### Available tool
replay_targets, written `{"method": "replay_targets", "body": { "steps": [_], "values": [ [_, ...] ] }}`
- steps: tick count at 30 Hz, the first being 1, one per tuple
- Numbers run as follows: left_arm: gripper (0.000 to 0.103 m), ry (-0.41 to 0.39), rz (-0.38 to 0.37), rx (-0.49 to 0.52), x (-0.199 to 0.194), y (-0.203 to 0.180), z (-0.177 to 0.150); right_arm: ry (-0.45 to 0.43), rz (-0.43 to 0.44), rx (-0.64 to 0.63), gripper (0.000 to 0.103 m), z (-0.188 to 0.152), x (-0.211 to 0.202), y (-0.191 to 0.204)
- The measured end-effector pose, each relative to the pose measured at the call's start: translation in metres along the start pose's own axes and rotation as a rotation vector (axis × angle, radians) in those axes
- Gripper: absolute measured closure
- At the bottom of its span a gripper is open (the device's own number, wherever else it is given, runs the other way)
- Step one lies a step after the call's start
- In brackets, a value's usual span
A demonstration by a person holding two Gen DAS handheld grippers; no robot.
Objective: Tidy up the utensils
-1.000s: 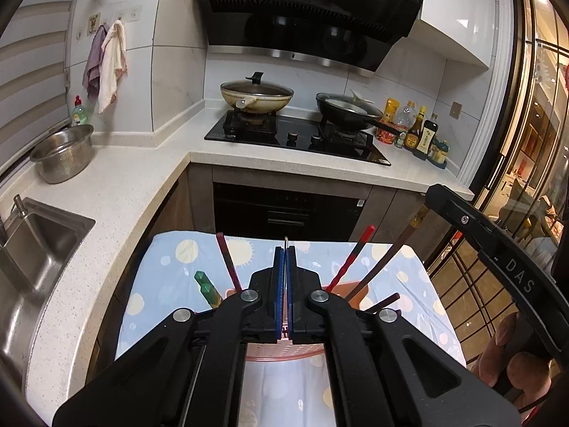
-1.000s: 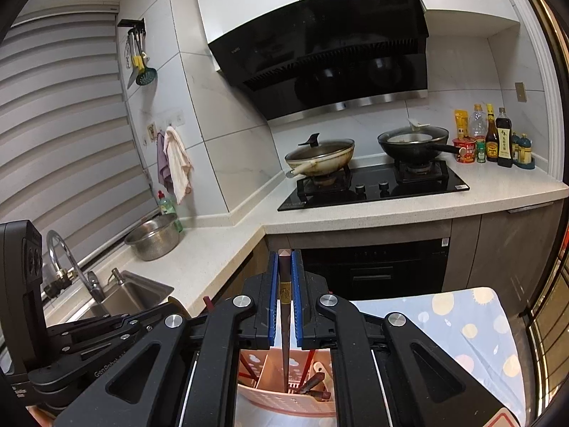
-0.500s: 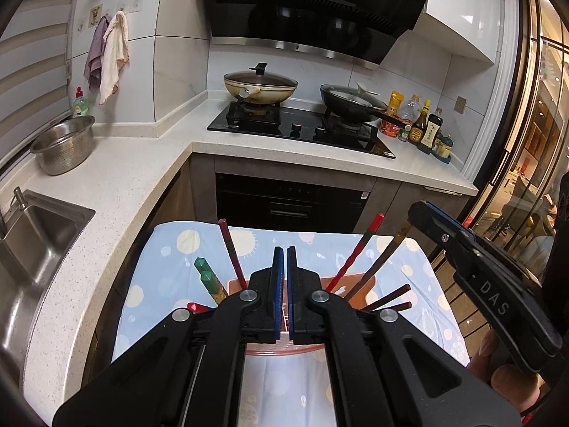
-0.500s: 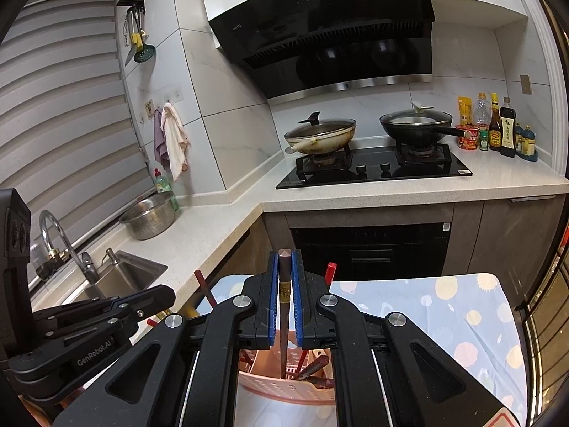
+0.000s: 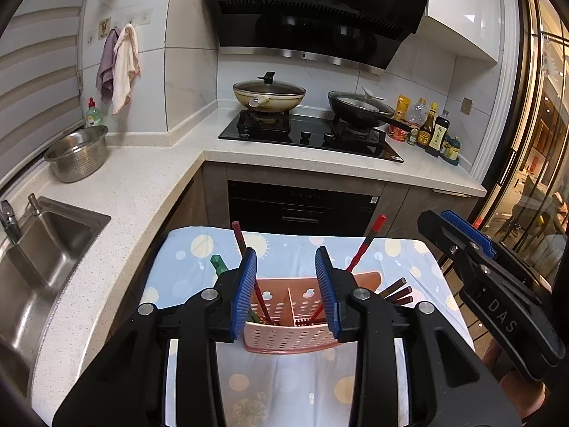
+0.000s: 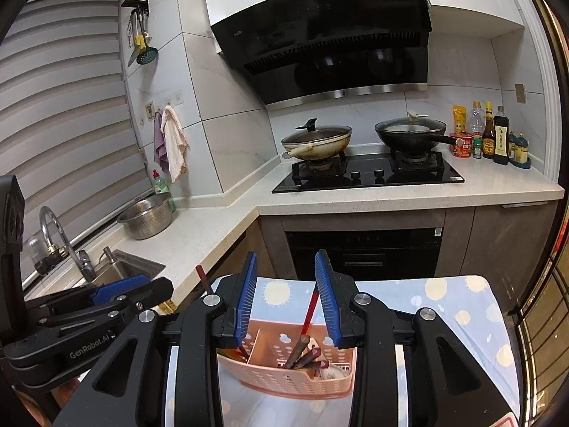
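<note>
Chopsticks (image 6: pixel 308 311) now stand in the basket (image 6: pixel 284 377); left gripper (image 5: pixel 286 284) and right gripper (image 6: pixel 286 291) just opened partway, both empty. Drop-off looks done.

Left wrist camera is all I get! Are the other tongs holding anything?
Observer: No. The right tongs have just been opening and nothing is pinched between the pads. A red chopstick stands in the pink basket beyond them.
Operator: What's in the basket's right side?
Observer: Several dark brown chopsticks lean together in the right compartment.
Operator: Is there stuff on the wall that I can't see?
Observer: Yes, hanging kitchen tools on a black rack high on the left wall, one of them a green slotted ladle.
</note>
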State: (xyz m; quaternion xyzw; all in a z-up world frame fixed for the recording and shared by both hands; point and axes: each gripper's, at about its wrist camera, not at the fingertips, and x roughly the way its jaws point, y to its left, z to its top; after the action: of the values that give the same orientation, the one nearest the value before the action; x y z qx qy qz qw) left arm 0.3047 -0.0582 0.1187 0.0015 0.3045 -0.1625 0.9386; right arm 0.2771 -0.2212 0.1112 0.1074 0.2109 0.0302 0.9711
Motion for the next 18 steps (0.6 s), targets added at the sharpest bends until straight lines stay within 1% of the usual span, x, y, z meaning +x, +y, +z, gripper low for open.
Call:
{"method": "replay_targets", "body": {
  "steps": [2, 7, 8, 11, 14, 18],
  "values": [
    [0.063, -0.013, 0.021, 0.018, -0.005, -0.004, -0.003, 0.008, 0.001, 0.003, 0.070, -0.003, -0.004, 0.000],
    [0.062, -0.021, 0.039, 0.037, -0.016, -0.009, -0.011, 0.033, -0.001, 0.001, 0.070, -0.013, -0.015, 0.001],
    [0.059, -0.021, 0.043, 0.040, -0.018, -0.010, -0.013, 0.038, -0.002, 0.002, 0.070, -0.016, -0.017, 0.001],
    [0.055, -0.029, 0.055, 0.054, -0.025, -0.014, -0.018, 0.050, -0.008, -0.005, 0.069, -0.023, -0.026, 0.004],
    [0.051, -0.030, 0.058, 0.061, -0.031, -0.017, -0.022, 0.058, -0.015, -0.012, 0.064, -0.030, -0.036, 0.006],
    [0.046, -0.033, 0.068, 0.074, -0.041, -0.020, -0.032, 0.070, -0.027, -0.026, 0.060, -0.038, -0.050, 0.009]
  ]
}}
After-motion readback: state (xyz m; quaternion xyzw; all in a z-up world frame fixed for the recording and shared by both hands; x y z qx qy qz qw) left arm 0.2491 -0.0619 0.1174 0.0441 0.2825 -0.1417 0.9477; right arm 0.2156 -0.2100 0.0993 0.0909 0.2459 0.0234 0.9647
